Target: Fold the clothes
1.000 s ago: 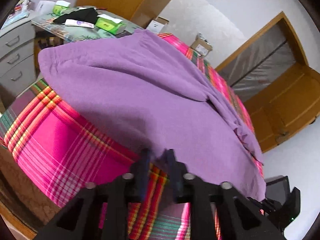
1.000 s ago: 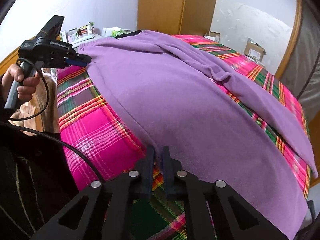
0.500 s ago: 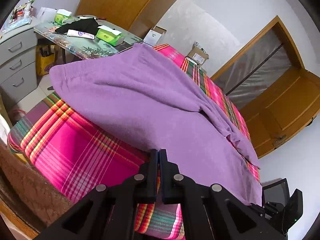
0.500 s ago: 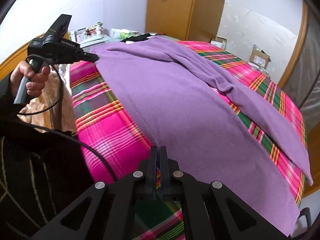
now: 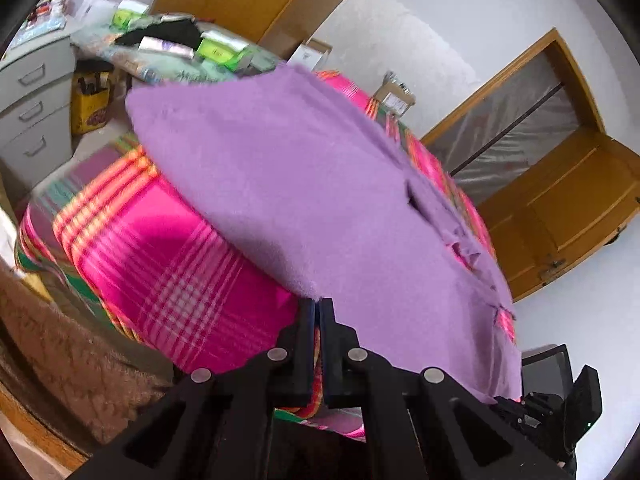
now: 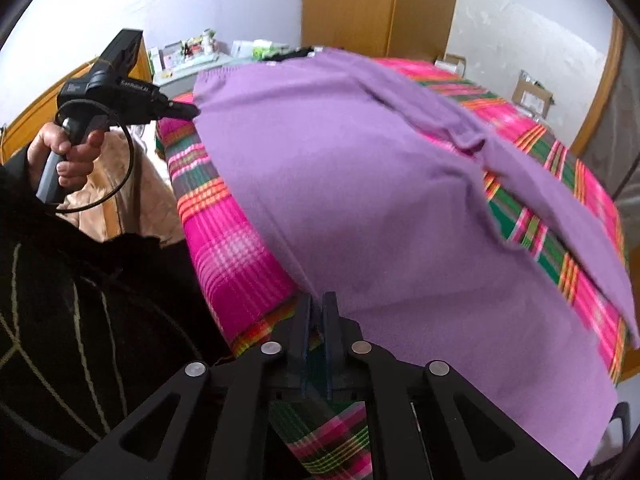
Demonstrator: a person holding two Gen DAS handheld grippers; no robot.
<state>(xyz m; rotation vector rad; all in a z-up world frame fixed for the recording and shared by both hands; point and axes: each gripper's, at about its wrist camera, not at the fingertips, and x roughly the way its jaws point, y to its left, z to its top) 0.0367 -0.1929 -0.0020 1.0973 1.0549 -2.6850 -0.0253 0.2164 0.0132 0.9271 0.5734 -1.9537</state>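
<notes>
A large purple garment [image 5: 320, 184] lies spread on a bed with a pink plaid blanket [image 5: 160, 248]. My left gripper [image 5: 318, 305] is shut on the garment's near edge, which hangs lifted off the blanket with a shadow under it. In the right wrist view my right gripper [image 6: 318, 300] is shut on the near hem of the purple garment [image 6: 360, 180]. The same view shows the left gripper [image 6: 191, 111] at the garment's left corner, held by a hand [image 6: 68, 156]. A sleeve [image 6: 560, 200] lies across the plaid blanket [image 6: 224, 248] on the right.
Grey drawers [image 5: 32, 100] and a cluttered table with green boxes [image 5: 224, 50] stand beyond the bed. A wooden wardrobe [image 6: 360, 4], cardboard boxes [image 6: 532, 94] and a wooden door [image 5: 560, 208] line the walls. A brown fuzzy blanket [image 5: 60, 360] lies near left.
Both grippers went from open at the garment's hem to shut on it. They have since risen, lifting the near edge off the blanket.
</notes>
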